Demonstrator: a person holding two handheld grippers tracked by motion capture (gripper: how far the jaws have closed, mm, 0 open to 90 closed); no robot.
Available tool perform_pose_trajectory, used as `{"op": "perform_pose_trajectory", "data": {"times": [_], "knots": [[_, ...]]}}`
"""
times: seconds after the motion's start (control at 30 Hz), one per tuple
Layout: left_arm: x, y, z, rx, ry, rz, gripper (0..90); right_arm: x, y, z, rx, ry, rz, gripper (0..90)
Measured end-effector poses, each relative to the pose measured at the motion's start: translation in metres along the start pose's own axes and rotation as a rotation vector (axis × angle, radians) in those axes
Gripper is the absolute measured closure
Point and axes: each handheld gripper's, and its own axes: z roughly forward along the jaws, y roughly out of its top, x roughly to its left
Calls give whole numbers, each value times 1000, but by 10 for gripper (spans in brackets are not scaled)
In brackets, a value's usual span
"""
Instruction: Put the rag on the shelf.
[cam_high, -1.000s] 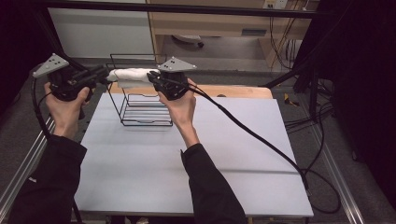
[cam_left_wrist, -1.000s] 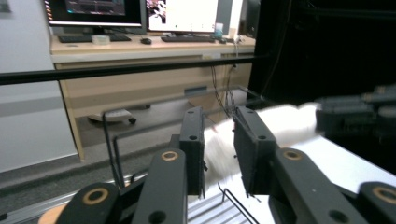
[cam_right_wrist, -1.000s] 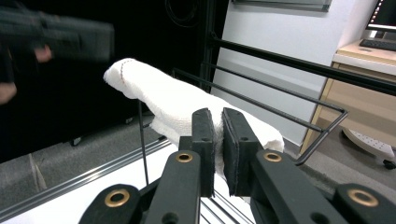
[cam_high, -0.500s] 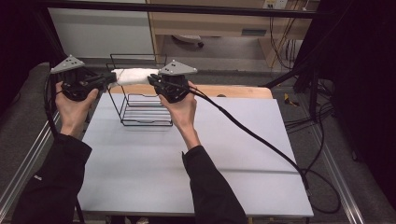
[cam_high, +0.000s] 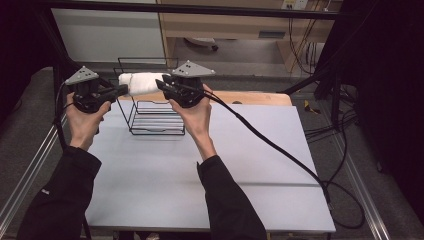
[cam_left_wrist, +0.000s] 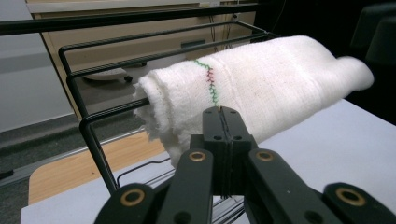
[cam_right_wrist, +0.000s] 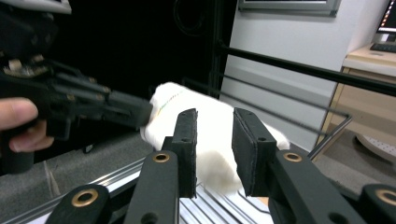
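Since the earlier frame, left gripper (cam_high: 120, 90) is shifted rightward, clamped on rolled towel (cam_high: 145, 82) over wire rack (cam_high: 150, 117); right gripper (cam_high: 161, 84) is parted, unloaded; placement seemingly pending.

A black wire rack (cam_high: 152, 112) stands on the grey table (cam_high: 200, 175)

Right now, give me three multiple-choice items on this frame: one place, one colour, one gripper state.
1. Where is the rolled white towel?
A. at the top of the black wire rack
B. flat on the grey table
C. on the floor

2. The stitching across the towel is:
A. blue
B. green and red
C. black

3. The right gripper is:
A. shut with nothing in it
B. open, the towel beyond its jaws
C. shut on the rack

A: the towel sits among the rack's upper bars, the left gripper shut at it.
B: the left gripper view shows it.
B: a gap shows between the pads.
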Motion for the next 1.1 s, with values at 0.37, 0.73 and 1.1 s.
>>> {"op": "perform_pose_trajectory", "data": {"times": [0.37,0.73,1.1], "knots": [[2,-7,5,7,15,8,896,7,-15,19,148,27,-7,892],[6,-14,11,8,24,-11,895,-1,-33,29,170,-41,-9,877],[5,-13,3,2,11,-14,840,1,-29,22,145,-12,-8,820]]}}
